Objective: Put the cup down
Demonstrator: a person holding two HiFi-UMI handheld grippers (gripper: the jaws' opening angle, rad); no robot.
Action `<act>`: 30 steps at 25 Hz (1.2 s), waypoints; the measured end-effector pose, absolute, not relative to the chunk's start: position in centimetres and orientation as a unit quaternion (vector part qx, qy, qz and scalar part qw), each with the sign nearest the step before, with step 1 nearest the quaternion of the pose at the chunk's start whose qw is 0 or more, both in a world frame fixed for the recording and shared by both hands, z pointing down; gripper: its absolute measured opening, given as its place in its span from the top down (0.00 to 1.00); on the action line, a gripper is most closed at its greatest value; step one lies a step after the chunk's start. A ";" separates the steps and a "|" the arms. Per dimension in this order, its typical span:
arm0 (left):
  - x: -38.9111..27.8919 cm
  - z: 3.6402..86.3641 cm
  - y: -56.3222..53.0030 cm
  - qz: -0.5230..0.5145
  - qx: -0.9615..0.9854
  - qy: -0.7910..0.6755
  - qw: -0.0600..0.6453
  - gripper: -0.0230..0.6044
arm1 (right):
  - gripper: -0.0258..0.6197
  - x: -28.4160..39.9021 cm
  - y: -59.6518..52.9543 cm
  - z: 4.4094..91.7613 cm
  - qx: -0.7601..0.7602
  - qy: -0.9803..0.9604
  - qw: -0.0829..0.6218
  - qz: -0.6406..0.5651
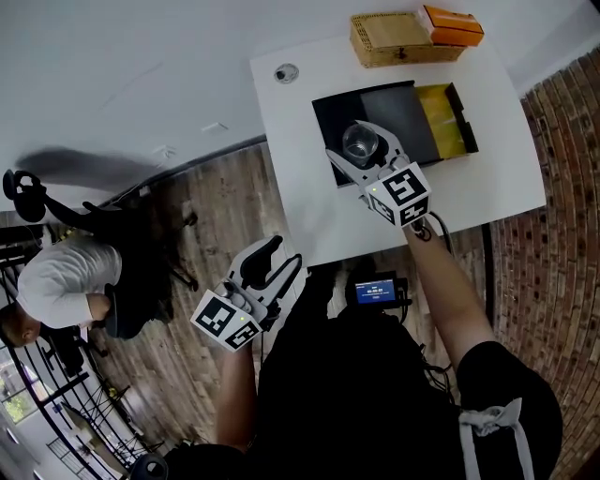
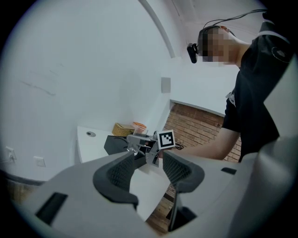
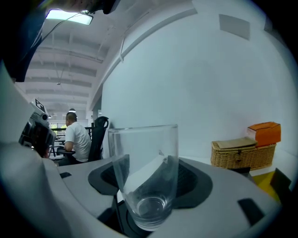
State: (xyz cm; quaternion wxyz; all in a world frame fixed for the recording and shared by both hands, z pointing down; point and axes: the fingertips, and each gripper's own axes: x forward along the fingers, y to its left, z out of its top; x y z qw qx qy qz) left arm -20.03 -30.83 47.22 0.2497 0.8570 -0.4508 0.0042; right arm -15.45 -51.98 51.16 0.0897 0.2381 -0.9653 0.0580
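Observation:
A clear, empty glass cup (image 1: pixel 361 143) stands upright between the pads of my right gripper (image 1: pixel 357 150), which is shut on it. In the head view it hangs over the near left part of a black tray (image 1: pixel 412 112) on the white table (image 1: pixel 309 187). The right gripper view shows the cup (image 3: pixel 146 172) close up, with dark pads on both sides of its lower half and my right gripper (image 3: pixel 150 180) around it. My left gripper (image 1: pixel 285 254) is off the table's near edge, over the wood floor, open with nothing in it. From the left gripper view, my left gripper (image 2: pixel 150 171) points towards the table.
A wicker basket (image 1: pixel 396 39) with an orange box (image 1: pixel 454 25) on it stands at the table's far edge. The tray's right part is yellow (image 1: pixel 439 117). A small round fitting (image 1: pixel 286 73) sits at the far left corner. A seated person (image 1: pixel 61 281) is at the left.

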 end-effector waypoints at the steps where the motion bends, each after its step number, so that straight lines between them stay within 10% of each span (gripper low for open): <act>1: -20.0 47.2 -30.9 0.004 0.857 -0.451 0.249 0.65 | 0.51 -15.5 -52.0 51.2 0.235 -0.966 0.089 0.060; 19: -18.8 46.7 -30.1 -0.008 0.865 -0.439 0.244 0.65 | 0.45 -11.8 -49.2 53.5 0.240 -0.954 0.174 0.036; 30: -17.2 46.4 -29.8 -0.002 0.877 -0.422 0.230 0.65 | 0.45 -6.4 -46.9 52.1 0.293 -0.943 0.106 0.117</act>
